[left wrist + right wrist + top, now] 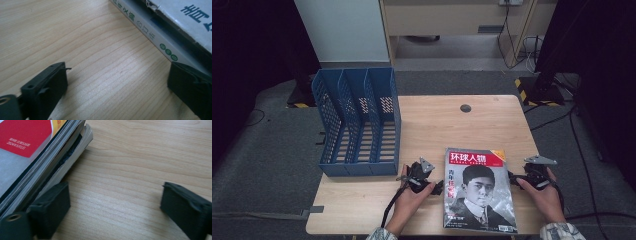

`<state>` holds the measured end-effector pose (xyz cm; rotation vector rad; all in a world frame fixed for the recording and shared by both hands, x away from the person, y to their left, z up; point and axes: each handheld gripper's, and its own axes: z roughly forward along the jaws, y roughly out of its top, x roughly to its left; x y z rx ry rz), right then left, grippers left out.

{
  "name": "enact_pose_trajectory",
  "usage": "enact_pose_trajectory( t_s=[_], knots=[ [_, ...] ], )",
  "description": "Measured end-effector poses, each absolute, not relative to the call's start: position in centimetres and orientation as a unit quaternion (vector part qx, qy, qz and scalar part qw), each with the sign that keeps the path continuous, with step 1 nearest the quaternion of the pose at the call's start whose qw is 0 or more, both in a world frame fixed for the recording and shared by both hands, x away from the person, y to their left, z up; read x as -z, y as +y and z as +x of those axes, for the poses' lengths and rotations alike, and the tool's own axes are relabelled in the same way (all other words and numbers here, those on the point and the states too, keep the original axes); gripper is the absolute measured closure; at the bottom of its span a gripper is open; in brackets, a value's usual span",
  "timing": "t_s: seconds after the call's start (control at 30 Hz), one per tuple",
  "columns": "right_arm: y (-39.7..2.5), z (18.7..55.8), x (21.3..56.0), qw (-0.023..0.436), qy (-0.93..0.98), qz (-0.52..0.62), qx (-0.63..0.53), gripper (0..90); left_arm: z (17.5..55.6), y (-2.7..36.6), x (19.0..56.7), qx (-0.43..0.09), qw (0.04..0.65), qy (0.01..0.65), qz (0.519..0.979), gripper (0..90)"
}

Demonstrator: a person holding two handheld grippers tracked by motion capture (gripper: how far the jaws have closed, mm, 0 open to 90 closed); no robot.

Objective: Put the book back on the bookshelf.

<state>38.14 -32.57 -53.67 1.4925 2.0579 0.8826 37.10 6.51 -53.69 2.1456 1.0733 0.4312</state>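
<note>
My jaws stand apart beside the magazine (pixel 479 190); it looks floppy and slick, so I'd pinch its edges.

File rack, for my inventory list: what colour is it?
Blue, with perforated walls; the file rack shows best in the high view.

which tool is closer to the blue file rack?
Left. The left tool sits just in front of the blue file rack's near right corner, at the magazine's spine. The right tool is across the magazine, at its page edge.
</note>
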Motion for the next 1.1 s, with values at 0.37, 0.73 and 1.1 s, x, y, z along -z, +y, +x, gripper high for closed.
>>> enact_pose_trajectory(
  t_s=[0.37,0.73,1.1],
  knots=[
    [-33.5,36.4,50.9,0.234,0.726,0.536,-0.362,36.0,36.4,7.5,51.7,-0.144,0.399,0.436,0.794,14.5],
    [-30.0,35.3,49.8,0.156,0.765,0.459,-0.424,37.3,34.3,6.1,49.6,-0.099,0.446,0.381,0.804,25.9],
    [-28.9,35.4,50.6,0.142,0.785,0.452,-0.399,26.7,34.0,5.0,51.0,-0.05,0.43,0.374,0.82,33.3]
  ],
)
